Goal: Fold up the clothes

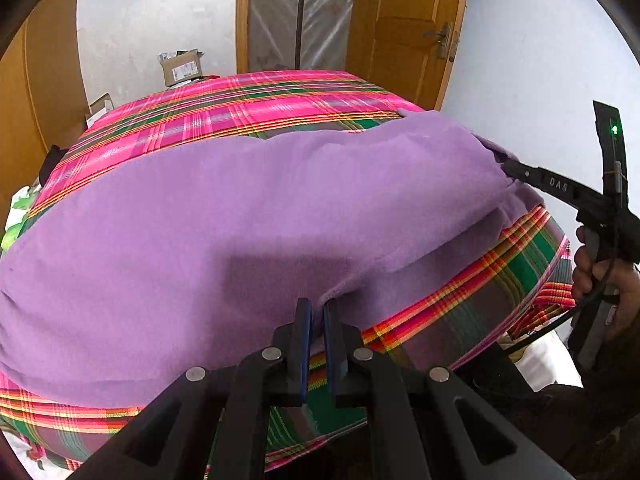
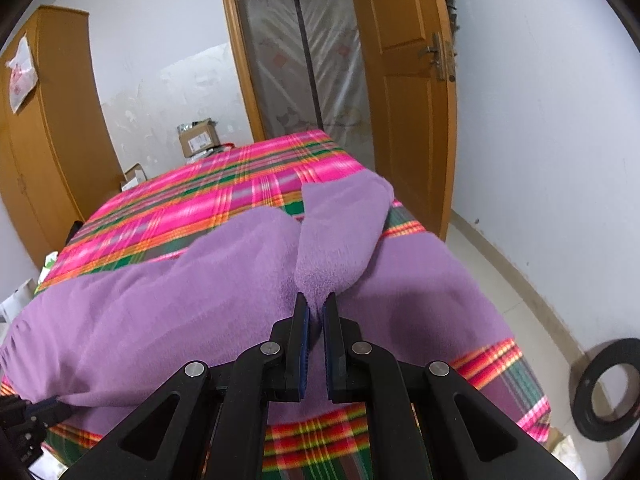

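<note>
A purple fleece garment (image 1: 224, 216) lies spread across a bed covered with a pink, green and orange plaid sheet (image 1: 248, 104). My left gripper (image 1: 317, 306) is shut on the garment's near edge, which bunches between the fingers. My right gripper (image 2: 316, 304) is shut on a lifted fold of the same purple garment (image 2: 340, 236), which stands up from the bed. The right gripper also shows in the left wrist view (image 1: 502, 160), pinching the garment's far right corner. The left gripper shows at the lower left of the right wrist view (image 2: 52, 406), at the garment's edge.
A wooden door (image 2: 404, 92) and a plastic-curtained doorway (image 2: 308, 52) stand beyond the bed. A wooden wardrobe (image 2: 44, 128) is at the left. Cardboard boxes (image 2: 200, 138) sit by the far wall. A black ring (image 2: 608, 390) lies on the floor at the right.
</note>
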Demonstrator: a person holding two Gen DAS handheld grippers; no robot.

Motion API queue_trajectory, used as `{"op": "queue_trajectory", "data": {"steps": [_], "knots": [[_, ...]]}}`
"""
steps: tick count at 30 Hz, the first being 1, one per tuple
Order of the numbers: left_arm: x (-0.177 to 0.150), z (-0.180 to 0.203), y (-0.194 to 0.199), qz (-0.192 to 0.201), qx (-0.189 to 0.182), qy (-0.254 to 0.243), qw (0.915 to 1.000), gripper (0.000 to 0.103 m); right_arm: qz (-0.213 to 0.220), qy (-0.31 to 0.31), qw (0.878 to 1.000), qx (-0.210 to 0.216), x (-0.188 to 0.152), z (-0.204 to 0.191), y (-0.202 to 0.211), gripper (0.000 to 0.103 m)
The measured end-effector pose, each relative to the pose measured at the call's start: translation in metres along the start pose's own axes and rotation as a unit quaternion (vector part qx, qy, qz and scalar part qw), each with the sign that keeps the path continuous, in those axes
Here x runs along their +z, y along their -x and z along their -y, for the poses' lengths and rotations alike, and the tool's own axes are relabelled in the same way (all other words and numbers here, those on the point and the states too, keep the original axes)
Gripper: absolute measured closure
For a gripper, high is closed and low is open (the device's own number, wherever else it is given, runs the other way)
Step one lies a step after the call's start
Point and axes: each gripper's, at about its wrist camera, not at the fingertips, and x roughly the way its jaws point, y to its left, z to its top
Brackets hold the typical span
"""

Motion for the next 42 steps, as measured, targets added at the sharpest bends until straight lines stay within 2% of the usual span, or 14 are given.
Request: {"op": "queue_trajectory", "data": {"steps": [12,14,18,20,23,28,37,42], "knots": [[-0.002,0.0,-0.003,-0.006,-0.002,-0.01,0.9999,0.095,-0.011,0.006,1.0,-0.006,-0.013,0.003,-0.006,0.096],[-0.001,-0.001,0.001,-0.006,-0.01,-0.011,0.9999,0.093,-0.02,0.003,1.0,-0.006,-0.014,0.005,-0.009,0.096],[0.004,-0.003,0.01,0.001,-0.067,0.0,0.9978,0.091,-0.028,0.0,1.0,-0.007,-0.019,0.008,-0.012,0.095],[0.01,0.001,0.011,0.007,-0.082,-0.002,0.9966,0.091,-0.033,0.001,0.999,-0.007,-0.021,0.009,-0.013,0.093],[0.019,0.013,0.007,0.011,-0.073,-0.019,0.9971,0.091,-0.04,0.001,0.999,-0.01,-0.023,0.011,-0.014,0.09],[0.031,0.032,-0.009,0.001,-0.087,-0.044,0.9953,0.091,-0.042,0.001,0.999,-0.01,-0.023,0.015,-0.011,0.079],[0.046,0.047,-0.033,-0.015,-0.111,-0.057,0.9921,0.091,-0.041,0.003,0.999,0.013,-0.017,0.017,0.001,0.077],[0.046,0.048,-0.04,-0.024,-0.119,-0.055,0.9911,0.09,-0.028,0.013,1.0,-0.002,-0.007,0.02,0.016,0.077]]}}
